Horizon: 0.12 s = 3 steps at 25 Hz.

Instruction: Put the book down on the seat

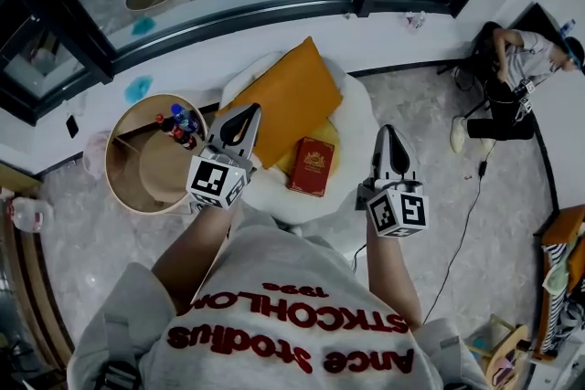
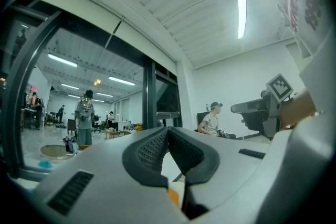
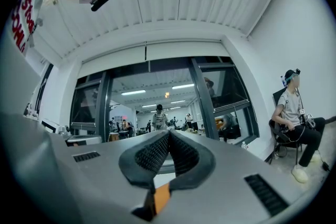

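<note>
We wear a pale grey shirt with short sleeves and red lettering across it. Ahead of the shirt, one to each side, we carry the left gripper and the right gripper. Both have light grey shells, black ribbed pads and an orange insert behind the pads. At the end nearest the shirt, each bears a white cube with black square markers.

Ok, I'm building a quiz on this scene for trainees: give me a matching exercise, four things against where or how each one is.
Things:
1 book
2 orange cushion
3 bottles
4 right gripper

Places or states:
a on the round wooden table
b shut and empty
c lying flat on the seat
d leaning at the seat's back

Pairs: 1-c; 2-d; 3-a; 4-b
</note>
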### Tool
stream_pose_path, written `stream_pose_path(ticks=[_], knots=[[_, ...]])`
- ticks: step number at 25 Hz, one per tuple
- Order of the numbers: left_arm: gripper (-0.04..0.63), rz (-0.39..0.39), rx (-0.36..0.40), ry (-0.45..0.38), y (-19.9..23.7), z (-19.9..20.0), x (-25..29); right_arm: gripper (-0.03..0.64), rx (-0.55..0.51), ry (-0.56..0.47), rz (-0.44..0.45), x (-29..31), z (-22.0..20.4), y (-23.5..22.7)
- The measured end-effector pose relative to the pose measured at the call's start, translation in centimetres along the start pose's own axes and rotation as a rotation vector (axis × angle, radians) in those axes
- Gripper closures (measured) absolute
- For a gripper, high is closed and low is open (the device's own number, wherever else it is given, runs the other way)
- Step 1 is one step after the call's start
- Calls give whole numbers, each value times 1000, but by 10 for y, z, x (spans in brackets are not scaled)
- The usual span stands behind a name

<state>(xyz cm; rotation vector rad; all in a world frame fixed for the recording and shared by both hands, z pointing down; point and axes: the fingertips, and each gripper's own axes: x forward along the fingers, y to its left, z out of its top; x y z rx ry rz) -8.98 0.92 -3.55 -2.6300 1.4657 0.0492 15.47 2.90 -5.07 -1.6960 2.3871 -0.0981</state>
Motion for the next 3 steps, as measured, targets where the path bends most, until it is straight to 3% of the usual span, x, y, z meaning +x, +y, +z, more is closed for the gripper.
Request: stream_pose_path(ticks=[3], knots=[[580,0,4,2,0,-1,-1,591,4,-4,6,2,-1,1]])
